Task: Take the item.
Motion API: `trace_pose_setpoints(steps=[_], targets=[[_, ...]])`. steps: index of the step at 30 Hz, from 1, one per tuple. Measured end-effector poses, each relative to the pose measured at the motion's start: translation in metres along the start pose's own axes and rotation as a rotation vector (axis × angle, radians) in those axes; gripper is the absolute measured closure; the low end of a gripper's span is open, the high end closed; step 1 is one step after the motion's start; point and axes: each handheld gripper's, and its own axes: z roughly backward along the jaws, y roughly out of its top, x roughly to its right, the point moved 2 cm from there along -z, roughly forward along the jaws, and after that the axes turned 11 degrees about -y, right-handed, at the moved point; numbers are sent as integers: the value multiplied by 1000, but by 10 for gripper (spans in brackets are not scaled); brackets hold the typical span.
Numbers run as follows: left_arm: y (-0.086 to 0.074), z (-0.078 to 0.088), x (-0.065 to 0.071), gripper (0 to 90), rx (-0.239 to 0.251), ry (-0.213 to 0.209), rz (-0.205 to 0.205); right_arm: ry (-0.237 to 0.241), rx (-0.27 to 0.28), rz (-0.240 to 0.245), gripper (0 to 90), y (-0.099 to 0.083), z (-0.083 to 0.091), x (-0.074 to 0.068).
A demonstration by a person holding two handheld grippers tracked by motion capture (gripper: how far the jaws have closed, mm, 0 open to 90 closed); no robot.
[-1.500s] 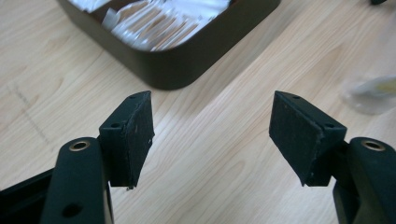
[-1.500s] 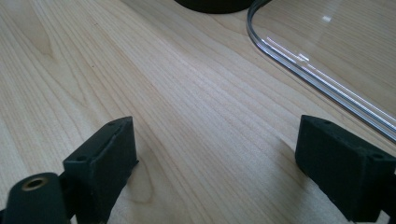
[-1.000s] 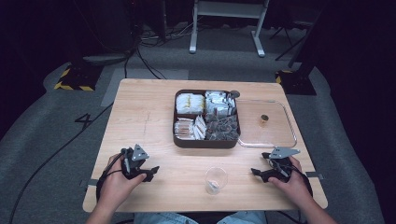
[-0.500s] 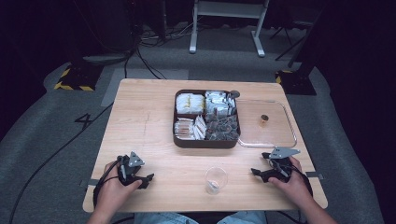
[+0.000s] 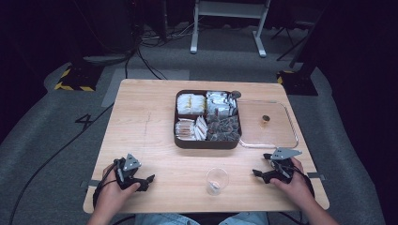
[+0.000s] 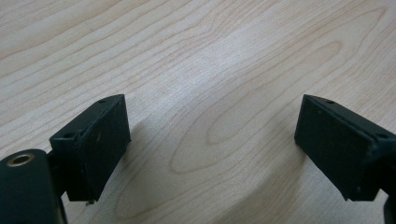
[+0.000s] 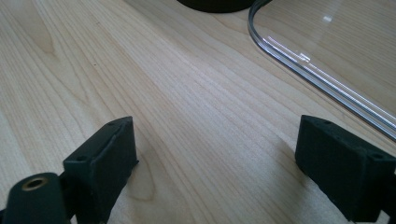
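Note:
My left gripper [image 5: 148, 180] rests low over the table's near left corner, held by a hand. In the left gripper view, the left gripper [image 6: 210, 154] has its jaws wide apart above bare wood. They have just been opening, with nothing between them. My right gripper [image 5: 258, 174] lies at the near right, also in a hand. In the right gripper view, the right gripper [image 7: 210, 163] stands open over bare wood, just short of the clear lid [image 7: 322, 70].
A dark four-compartment box [image 5: 206, 143] of wrapped packets sits mid-table. The clear lid [image 5: 277, 136] with a small brown knob [image 5: 265, 120] lies flat to its right. A small clear cup [image 5: 217, 180] stands near the front edge between the grippers. The wooden table [image 5: 145, 122] has bare room on its left.
The left hand and gripper have sunk and drawn back toward the table's near edge. The right gripper has kept still.

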Motion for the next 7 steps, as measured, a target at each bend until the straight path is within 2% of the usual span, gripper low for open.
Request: trace_pose_setpoints(steps=[7], targets=[[0,0,1,101,3,6,9,1,1,3,128,0,0,0]])
